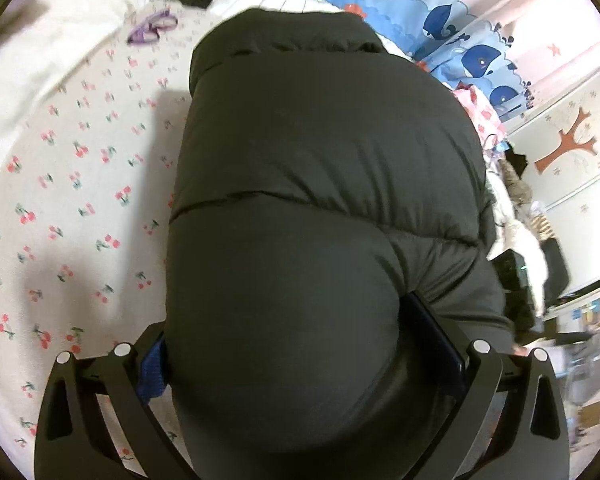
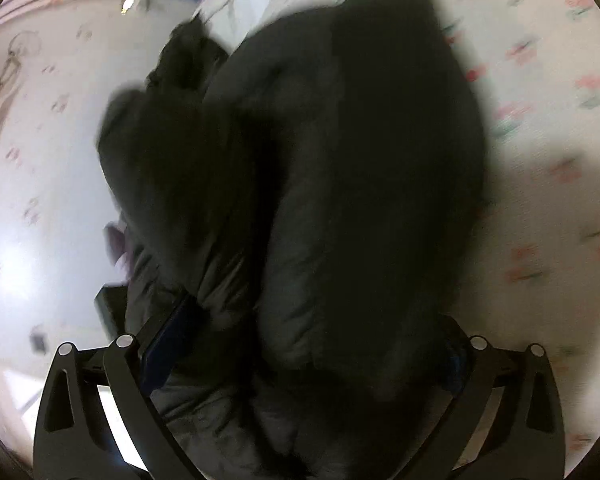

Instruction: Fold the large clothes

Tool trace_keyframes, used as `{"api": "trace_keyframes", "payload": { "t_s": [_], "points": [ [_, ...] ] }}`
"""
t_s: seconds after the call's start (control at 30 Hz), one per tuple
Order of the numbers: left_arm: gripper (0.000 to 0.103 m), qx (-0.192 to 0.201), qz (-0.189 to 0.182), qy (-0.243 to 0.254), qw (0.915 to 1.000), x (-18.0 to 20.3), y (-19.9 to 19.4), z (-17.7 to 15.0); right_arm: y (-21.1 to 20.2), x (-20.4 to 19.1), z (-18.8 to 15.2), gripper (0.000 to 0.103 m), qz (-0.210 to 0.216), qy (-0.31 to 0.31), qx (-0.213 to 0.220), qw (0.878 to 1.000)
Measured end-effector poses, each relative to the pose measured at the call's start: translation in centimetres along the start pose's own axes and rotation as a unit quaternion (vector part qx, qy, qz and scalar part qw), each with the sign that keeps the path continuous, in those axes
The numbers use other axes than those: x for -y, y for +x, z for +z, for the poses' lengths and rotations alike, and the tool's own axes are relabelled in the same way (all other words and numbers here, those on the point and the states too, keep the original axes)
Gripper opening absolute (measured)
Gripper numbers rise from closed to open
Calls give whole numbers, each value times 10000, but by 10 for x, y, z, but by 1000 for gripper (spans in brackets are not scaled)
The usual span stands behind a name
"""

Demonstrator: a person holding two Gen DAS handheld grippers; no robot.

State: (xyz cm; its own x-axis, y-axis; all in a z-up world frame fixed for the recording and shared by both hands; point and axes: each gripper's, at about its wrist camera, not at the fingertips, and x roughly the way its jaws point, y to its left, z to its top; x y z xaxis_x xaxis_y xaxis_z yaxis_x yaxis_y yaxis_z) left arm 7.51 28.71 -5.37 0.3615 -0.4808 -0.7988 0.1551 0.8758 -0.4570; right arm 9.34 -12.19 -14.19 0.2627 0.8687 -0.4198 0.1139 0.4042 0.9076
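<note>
A bulky dark puffer jacket [image 1: 320, 160] lies bunched on a cherry-print bed sheet [image 1: 68, 200], its collar end pointing away from me. My left gripper [image 1: 296, 352] is clamped on the near end, the padding bulging between its blue pads [image 1: 436, 332]. The right wrist view is blurred by motion. There the same jacket [image 2: 360, 140] shows as two thick folds, a sleeve-like lump [image 2: 168, 140] hanging off to the left. My right gripper [image 2: 312, 348] holds the near edge, with the jacket filling the gap between its fingers [image 2: 168, 340].
A white duvet [image 1: 40, 32] and a purple item [image 1: 152, 26] lie at the far left of the bed. Blue whale-print fabric [image 1: 460, 32] sits at the head. Piled clothes and furniture [image 1: 520, 220] crowd the right side, under a wall with a tree decal [image 1: 568, 140].
</note>
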Motion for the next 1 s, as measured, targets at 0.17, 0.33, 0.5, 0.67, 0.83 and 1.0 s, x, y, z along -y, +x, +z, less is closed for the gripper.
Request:
{"api": "trace_keyframes", "payload": {
  "t_s": [0.17, 0.33, 0.5, 0.67, 0.83, 1.0],
  "points": [
    [97, 415, 696, 519, 9954, 21, -4, -8, 13, -14, 1, 97, -154, -387, -93, 9991],
    [97, 634, 1069, 820, 9889, 37, -2, -9, 27, -18, 4, 97, -138, -420, -114, 9990],
    [97, 689, 1109, 842, 9879, 39, -1, -10, 28, -17, 8, 97, -111, -465, -146, 9987],
    [97, 752, 1159, 888, 9864, 40, 0, -13, 18, -3, 3, 97, -66, -508, -211, 9985],
    [97, 886, 1339, 1055, 9814, 46, 0, -16, 15, -2, -1, 97, -52, -541, -232, 9983],
    [97, 990, 1483, 1187, 9768, 51, -1, -20, 18, -5, 0, 97, -72, -561, -230, 9981]
  ]
}}
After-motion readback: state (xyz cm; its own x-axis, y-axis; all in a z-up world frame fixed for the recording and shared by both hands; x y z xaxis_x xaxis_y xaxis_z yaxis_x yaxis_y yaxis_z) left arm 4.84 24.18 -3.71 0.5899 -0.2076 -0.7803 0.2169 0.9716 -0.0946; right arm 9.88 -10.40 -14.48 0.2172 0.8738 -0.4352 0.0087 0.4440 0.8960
